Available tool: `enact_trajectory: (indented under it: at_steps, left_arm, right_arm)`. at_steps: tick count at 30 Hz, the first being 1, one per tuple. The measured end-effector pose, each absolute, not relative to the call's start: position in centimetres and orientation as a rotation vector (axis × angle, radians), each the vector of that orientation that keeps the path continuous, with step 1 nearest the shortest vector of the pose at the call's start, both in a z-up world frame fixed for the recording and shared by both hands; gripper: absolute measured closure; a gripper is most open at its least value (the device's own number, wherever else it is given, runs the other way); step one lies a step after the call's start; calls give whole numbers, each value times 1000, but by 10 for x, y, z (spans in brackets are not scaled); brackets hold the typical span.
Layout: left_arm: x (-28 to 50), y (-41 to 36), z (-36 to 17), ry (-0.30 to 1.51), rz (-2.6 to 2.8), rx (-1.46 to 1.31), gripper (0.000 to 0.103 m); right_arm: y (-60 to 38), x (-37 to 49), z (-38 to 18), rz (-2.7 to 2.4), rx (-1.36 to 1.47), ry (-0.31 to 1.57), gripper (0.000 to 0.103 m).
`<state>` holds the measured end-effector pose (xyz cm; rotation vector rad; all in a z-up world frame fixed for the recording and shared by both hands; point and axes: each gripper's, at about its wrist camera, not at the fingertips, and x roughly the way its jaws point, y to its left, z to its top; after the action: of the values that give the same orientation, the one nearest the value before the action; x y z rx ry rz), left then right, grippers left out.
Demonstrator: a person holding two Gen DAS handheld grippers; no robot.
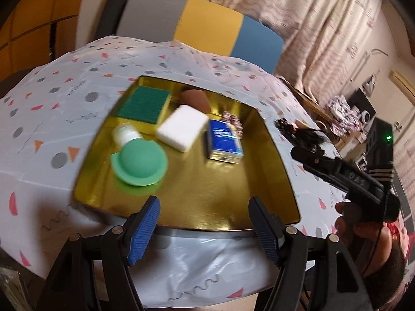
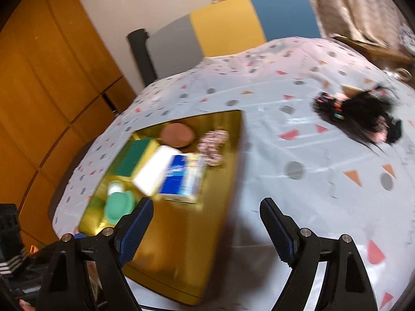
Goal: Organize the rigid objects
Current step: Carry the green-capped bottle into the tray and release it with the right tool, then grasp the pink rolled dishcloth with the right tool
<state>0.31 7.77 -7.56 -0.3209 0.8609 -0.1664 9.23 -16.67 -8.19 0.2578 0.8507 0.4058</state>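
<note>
A gold tray [image 1: 220, 194] [image 2: 176, 246] lies on the patterned tablecloth. It holds a green scouring sponge [image 1: 145, 103] [image 2: 132, 155], a white block [image 1: 181, 127] [image 2: 155, 168], a blue box [image 1: 224, 142] [image 2: 181, 178], a green hat-shaped piece [image 1: 138, 164] [image 2: 119, 206], a white bottle [image 1: 125, 133], a brown rounded thing [image 1: 194, 98] [image 2: 176, 133] and a pink patterned scrunchie [image 1: 233, 120] [image 2: 212, 142]. A black hair accessory with coloured beads [image 1: 303, 134] [image 2: 358, 116] lies on the cloth right of the tray. My left gripper [image 1: 205, 230] hangs open over the tray's near edge. My right gripper [image 2: 207, 230] is open and empty above the tray's right rim.
A chair with a grey, yellow and blue back [image 1: 207, 26] [image 2: 233, 26] stands behind the table. Curtains [image 1: 324, 26] hang at the right and wooden cupboard doors [image 2: 52, 90] are at the left. The table's near edge [image 1: 207, 272] is just under my left gripper.
</note>
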Motion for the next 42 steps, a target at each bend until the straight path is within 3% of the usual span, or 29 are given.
enact_trajectory:
  at_steps: [13, 24, 28, 29, 31, 33, 35, 36, 42]
  left_arm:
    - [28, 43, -75, 910, -274, -382, 31]
    - [36, 25, -69, 925, -260, -330, 31]
    - [34, 30, -67, 922, -233, -322, 31]
    - [34, 32, -67, 923, -224, -324, 31]
    - [35, 36, -67, 926, -212, -329, 31]
    - [37, 38, -70, 933, -206, -342, 31]
    - [39, 38, -72, 940, -208, -351, 31]
    - [40, 36, -73, 943, -214, -354, 31]
    - [41, 19, -74, 944, -262, -325, 31]
  right_arm:
    - [-271, 110, -132, 211, 206, 910, 18]
    - [-281, 224, -98, 168, -102, 789, 18]
    - [-269, 270, -113, 112, -283, 827, 19]
    - [-270, 278, -121, 109, -287, 853, 21]
    - [-274, 287, -134, 93, -288, 902, 38]
    - [-274, 284, -138, 81, -306, 896, 43]
    - [-272, 275, -138, 107, -292, 902, 62]
    - [-270, 271, -141, 133, -271, 923, 81]
    - [-261, 212, -142, 288, -136, 941, 84]
